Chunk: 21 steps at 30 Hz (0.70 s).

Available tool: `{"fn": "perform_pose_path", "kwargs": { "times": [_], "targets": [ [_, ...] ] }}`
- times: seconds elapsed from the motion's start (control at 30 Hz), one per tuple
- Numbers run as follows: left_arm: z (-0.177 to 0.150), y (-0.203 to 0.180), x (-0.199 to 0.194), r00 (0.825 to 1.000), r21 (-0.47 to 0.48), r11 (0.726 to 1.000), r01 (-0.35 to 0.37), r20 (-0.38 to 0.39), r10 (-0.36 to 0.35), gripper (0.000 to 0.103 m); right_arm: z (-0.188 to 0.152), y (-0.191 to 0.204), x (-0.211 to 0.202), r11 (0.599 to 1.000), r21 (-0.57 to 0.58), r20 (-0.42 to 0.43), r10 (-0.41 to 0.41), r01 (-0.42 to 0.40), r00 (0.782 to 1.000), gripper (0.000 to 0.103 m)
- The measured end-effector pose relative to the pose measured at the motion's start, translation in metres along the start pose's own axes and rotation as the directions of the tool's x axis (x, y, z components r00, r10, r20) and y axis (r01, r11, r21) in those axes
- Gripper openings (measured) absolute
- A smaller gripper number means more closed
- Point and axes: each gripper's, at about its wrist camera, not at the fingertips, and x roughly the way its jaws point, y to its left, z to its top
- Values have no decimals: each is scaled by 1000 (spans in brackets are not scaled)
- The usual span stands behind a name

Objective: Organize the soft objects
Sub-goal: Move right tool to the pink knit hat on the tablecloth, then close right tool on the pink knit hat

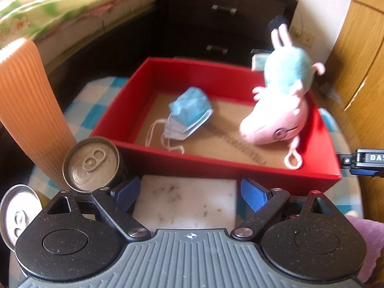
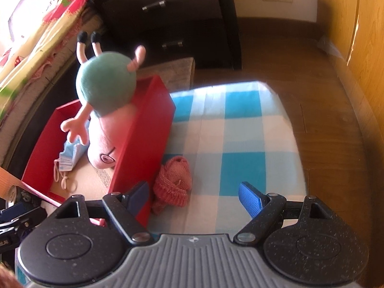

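Observation:
A red box [image 1: 240, 175] with a cardboard floor stands on the checked table. In it lie folded blue face masks [image 1: 189, 117] and a pink pig plush [image 1: 283, 110] in a teal shirt, head down against the right wall, legs up. The box [image 2: 144, 144], plush [image 2: 105, 91] and masks [image 2: 70, 156] also show in the right wrist view. My left gripper [image 1: 190, 192] is open around a white sponge block [image 1: 187, 206] in front of the box. My right gripper [image 2: 194, 194] is open and empty, just behind a pink knitted item [image 2: 172, 180] beside the box.
Two drink cans [image 1: 92, 163] and a ribbed orange vase [image 1: 28, 110] stand left of the box. A pink cloth [image 1: 369, 242] lies at the right edge. The blue-and-white checked tablecloth [image 2: 240, 132] ends near the wood floor [image 2: 324, 96]. A dark drawer unit [image 1: 216, 24] stands behind.

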Motion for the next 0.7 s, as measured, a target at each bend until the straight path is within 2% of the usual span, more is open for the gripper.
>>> {"fn": "perform_pose_path", "kwargs": {
  "times": [0.1, 0.27, 0.4, 0.53, 0.7],
  "targets": [
    [0, 2, 8, 999, -23, 1000, 5, -40, -6, 88, 0, 0, 9, 1000, 12, -25, 12, -12, 1000, 61],
    [2, 3, 10, 999, -43, 999, -6, -48, 4, 89, 2, -2, 18, 999, 45, -39, 27, -25, 999, 61],
    [0, -9, 4, 999, 23, 1000, -18, -27, 18, 90, 2, -1, 23, 999, 13, -62, -30, 31, 998, 61],
    [-3, -18, 1, 999, 62, 998, -15, -30, 17, 91, 11, 7, 24, 998, -45, -69, -54, 51, 996, 61],
    [-4, -25, 0, 999, 92, 995, -37, -34, 41, 91, 26, 17, 32, 994, -107, -158, -38, 22, 987, 60]
  ]
}}
